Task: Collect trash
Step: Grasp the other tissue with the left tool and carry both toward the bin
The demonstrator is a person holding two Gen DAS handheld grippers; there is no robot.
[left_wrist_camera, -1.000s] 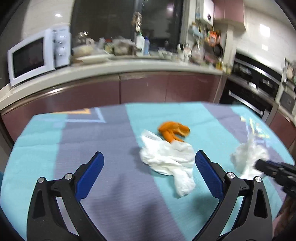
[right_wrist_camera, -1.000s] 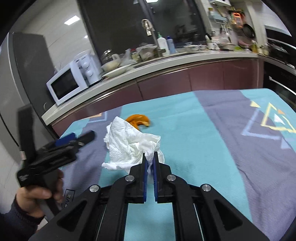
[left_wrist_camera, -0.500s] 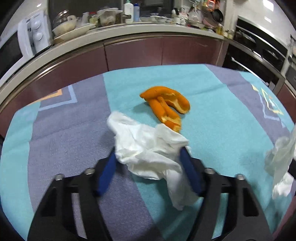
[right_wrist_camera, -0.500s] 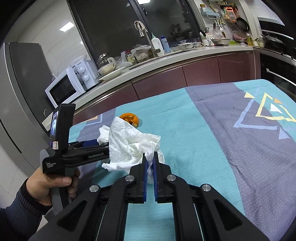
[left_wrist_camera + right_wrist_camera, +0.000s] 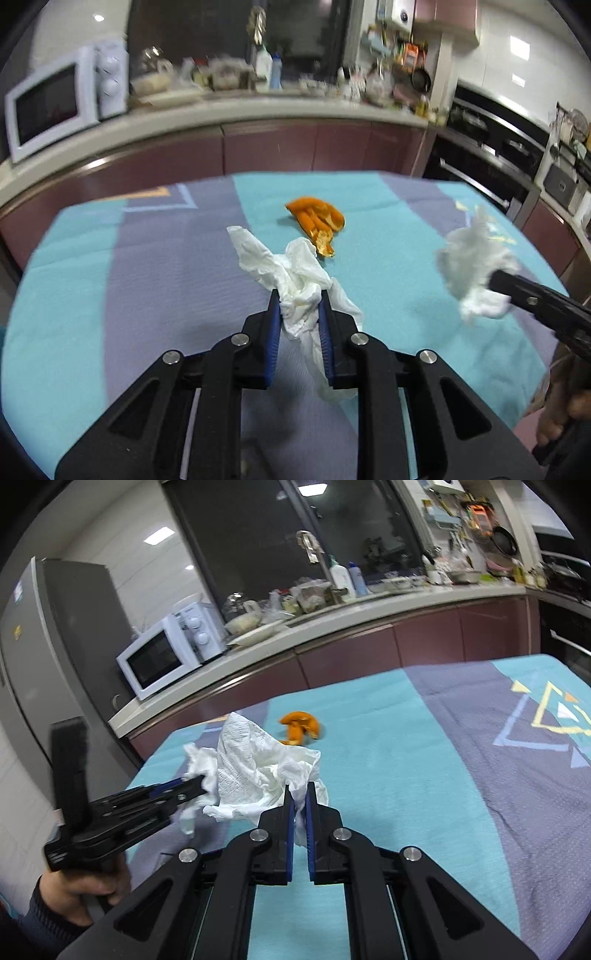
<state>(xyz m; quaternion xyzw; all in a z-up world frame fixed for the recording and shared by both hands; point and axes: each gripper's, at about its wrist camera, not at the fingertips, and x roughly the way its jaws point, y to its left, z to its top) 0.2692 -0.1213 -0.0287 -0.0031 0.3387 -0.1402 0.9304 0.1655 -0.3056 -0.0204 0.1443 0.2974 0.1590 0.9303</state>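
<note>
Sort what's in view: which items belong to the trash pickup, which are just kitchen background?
Job:
- tissue in left gripper, closing on it
- tissue in right gripper
- orange peel on tablecloth

Background:
- microwave
- bottles
- oven

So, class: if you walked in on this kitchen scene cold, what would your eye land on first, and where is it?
First, the two crumpled white tissues: the left gripper is closing on one tissue mid-table, and the right gripper holds another tissue. Then the orange peel, lying alone beyond them on the teal and grey tablecloth.
</note>
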